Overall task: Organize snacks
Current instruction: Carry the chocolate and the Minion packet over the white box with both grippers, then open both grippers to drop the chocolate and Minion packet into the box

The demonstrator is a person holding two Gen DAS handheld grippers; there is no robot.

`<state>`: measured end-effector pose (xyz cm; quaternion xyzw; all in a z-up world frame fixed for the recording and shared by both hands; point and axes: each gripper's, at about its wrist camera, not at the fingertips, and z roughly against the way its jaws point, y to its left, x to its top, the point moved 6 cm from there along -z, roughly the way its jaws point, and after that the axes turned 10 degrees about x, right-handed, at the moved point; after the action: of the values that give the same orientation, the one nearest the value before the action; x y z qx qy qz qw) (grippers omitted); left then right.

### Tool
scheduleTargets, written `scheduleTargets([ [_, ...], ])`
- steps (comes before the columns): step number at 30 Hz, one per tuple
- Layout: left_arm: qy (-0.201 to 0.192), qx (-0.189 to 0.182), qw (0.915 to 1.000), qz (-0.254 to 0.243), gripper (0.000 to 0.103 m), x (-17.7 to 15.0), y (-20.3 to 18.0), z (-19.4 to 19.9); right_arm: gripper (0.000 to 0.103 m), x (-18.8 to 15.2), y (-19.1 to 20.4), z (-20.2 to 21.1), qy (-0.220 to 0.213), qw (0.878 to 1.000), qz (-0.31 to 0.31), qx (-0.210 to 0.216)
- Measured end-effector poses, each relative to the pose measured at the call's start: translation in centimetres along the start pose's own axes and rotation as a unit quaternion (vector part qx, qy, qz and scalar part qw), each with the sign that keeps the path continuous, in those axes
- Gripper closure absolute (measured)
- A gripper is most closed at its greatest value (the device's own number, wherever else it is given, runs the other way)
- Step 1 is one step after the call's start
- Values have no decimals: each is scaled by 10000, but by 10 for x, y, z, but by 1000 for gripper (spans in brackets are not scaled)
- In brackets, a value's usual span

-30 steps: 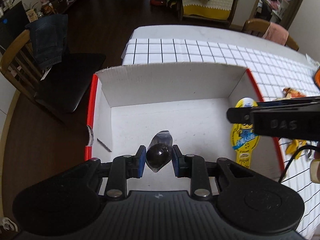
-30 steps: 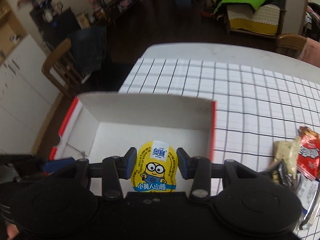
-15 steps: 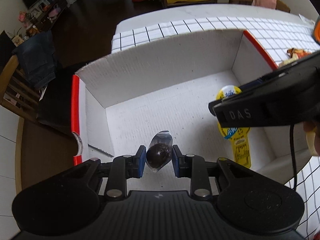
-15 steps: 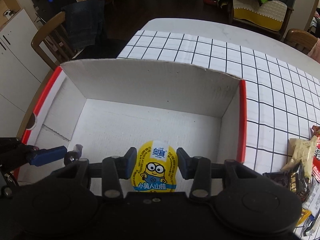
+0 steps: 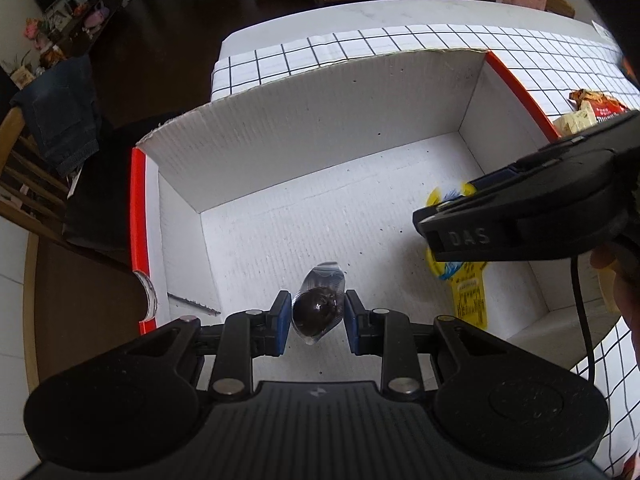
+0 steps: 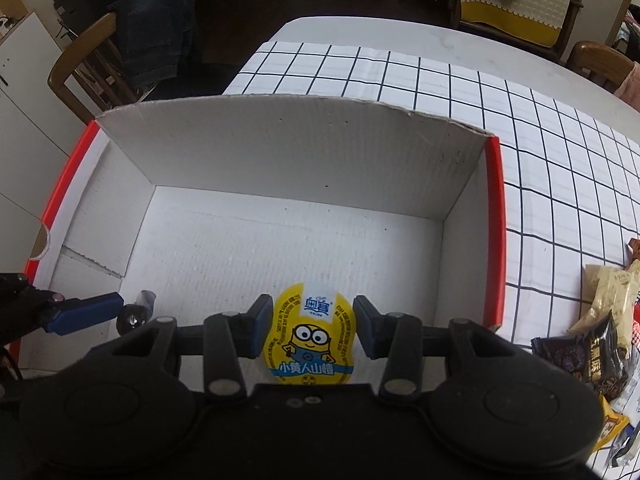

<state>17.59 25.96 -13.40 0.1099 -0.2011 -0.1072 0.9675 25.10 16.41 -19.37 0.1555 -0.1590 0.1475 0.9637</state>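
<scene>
Left wrist view shows the left gripper [image 5: 316,318] low inside the white cardboard box [image 5: 320,120], its blue pads drawn a little apart from a clear-wrapped dark chocolate ball [image 5: 318,310] that sits between them; whether the wrapper touches either pad is hard to tell, and the ball seems to lie on the box floor. Right wrist view shows the right gripper [image 6: 308,330] likewise down in the box, with a yellow Minion-printed hawthorn snack pack [image 6: 310,340] between jaws that stand slightly wider than the pack, so it looks let go or nearly so.

By this judgement two snacks are at or on the box floor, the chocolate toward the left side and the yellow pack toward the right wall, and no other snack shows inside. Much is left: a heap of snack packets [image 6: 604,328] (dark, cream and red wrappers, labels too small to read) lies on the checked tablecloth [image 6: 520,140] outside the box's right wall.

The two grippers work close together in the box and could bump. The tall red-edged walls must be cleared on each trip. A wooden chair [image 6: 80,68] draped with jeans stands beyond the table, well apart.
</scene>
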Motion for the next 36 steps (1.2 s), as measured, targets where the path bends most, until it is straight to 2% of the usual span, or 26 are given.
scheduleTargets([
  [6, -78, -186, 9995, 229, 67, 2, 6, 5, 58, -2, 1, 18, -133, 9999, -26, 103],
  [8, -165, -194, 9993, 279, 61, 3, 8, 10, 56, -2, 3, 26, -194, 9996, -67, 189],
  [11, -296, -221, 9987, 340, 61, 3, 10, 19, 53, -5, 6, 40, -306, 9991, -80, 290],
  [15, -505, -285, 9973, 450, 59, 5, 13, 34, 49, -9, 10, 61, -495, 9979, -62, 422],
  [24, -1093, -352, 9915, 616, 46, 5, 9, 78, 41, -20, 11, 113, -930, 9937, -105, 621],
  [26, -1200, -343, 9904, 593, 40, 5, 5, 85, 24, -23, 9, 125, -1064, 9923, -97, 623],
  [27, -1242, -349, 9899, 594, 39, 5, 4, 89, 20, -25, 8, 131, -1133, 9915, -106, 634],
  [33, -1444, -479, 9865, 607, 28, 6, -11, 111, 17, -38, -3, 162, -1407, 9875, -197, 683],
  [36, -1569, -516, 9845, 582, 23, 7, -21, 122, 10, -46, -11, 177, -1539, 9854, -213, 698],
])
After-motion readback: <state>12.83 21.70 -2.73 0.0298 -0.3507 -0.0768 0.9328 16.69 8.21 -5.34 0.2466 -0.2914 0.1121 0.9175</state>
